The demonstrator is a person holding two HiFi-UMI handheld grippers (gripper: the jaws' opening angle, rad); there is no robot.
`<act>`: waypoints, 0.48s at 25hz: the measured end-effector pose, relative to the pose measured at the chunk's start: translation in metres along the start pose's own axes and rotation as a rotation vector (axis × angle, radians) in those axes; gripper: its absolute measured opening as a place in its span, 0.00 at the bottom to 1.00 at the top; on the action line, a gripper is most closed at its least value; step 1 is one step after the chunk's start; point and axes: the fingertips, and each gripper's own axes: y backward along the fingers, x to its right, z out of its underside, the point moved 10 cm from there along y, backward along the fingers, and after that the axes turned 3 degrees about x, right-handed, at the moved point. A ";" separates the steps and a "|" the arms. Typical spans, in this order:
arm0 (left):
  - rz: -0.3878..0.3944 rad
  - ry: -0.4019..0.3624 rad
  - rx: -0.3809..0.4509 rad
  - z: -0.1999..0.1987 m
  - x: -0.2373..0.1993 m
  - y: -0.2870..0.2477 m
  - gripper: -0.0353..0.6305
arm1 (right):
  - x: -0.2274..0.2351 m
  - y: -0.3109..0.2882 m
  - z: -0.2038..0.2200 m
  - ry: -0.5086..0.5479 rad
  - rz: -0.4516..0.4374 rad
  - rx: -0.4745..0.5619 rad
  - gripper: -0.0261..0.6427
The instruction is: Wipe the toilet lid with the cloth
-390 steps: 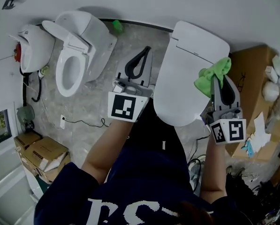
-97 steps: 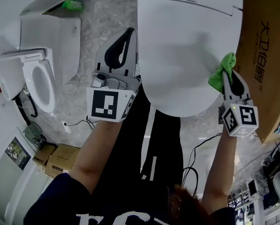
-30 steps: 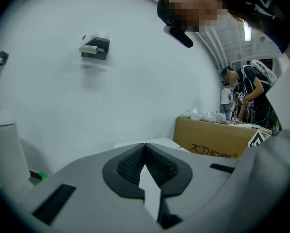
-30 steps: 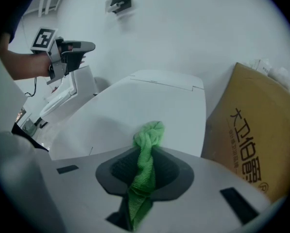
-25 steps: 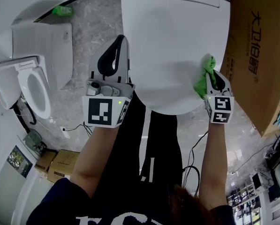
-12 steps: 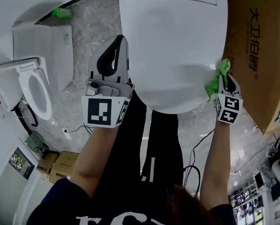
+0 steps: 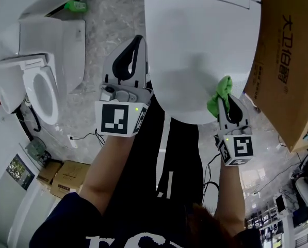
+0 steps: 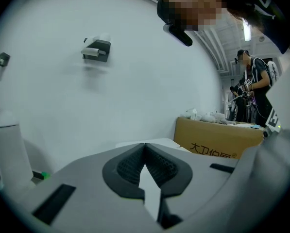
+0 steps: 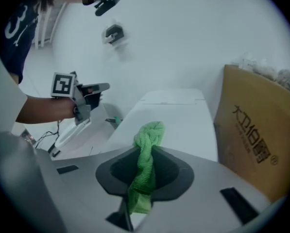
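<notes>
The closed white toilet lid (image 7: pixel 200 50) fills the upper middle of the head view and runs ahead in the right gripper view (image 9: pixel 174 118). My right gripper (image 7: pixel 223 98) is shut on the bunched green cloth (image 7: pixel 219 93), which rests on the lid's near right rim. In the right gripper view the green cloth (image 9: pixel 145 164) is pinched between the dark jaws. My left gripper (image 7: pixel 135 50) hangs shut and empty beside the lid's left edge, over the floor; its own view shows the jaws (image 8: pixel 145 166) meeting.
A large brown cardboard box (image 7: pixel 288 61) stands close against the lid's right side. A second toilet (image 7: pixel 40 71) with an open seat is at the left. Small cartons (image 7: pixel 66 177) and cables (image 7: pixel 210 185) lie on the grey floor. A person (image 8: pixel 256 81) stands behind.
My right gripper has dragged the cloth from the lid's right edge by the box back toward me and inward along the front rim. The left gripper has barely moved.
</notes>
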 end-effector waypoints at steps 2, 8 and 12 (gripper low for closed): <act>-0.006 0.002 0.004 -0.001 -0.002 0.003 0.08 | -0.038 -0.021 0.010 -0.025 -0.082 -0.056 0.16; -0.028 0.010 0.003 0.001 -0.013 0.010 0.08 | -0.119 -0.082 0.042 -0.006 -0.239 -0.158 0.16; -0.039 0.016 -0.005 0.004 -0.020 0.015 0.08 | -0.139 -0.108 0.052 0.073 -0.253 -0.196 0.16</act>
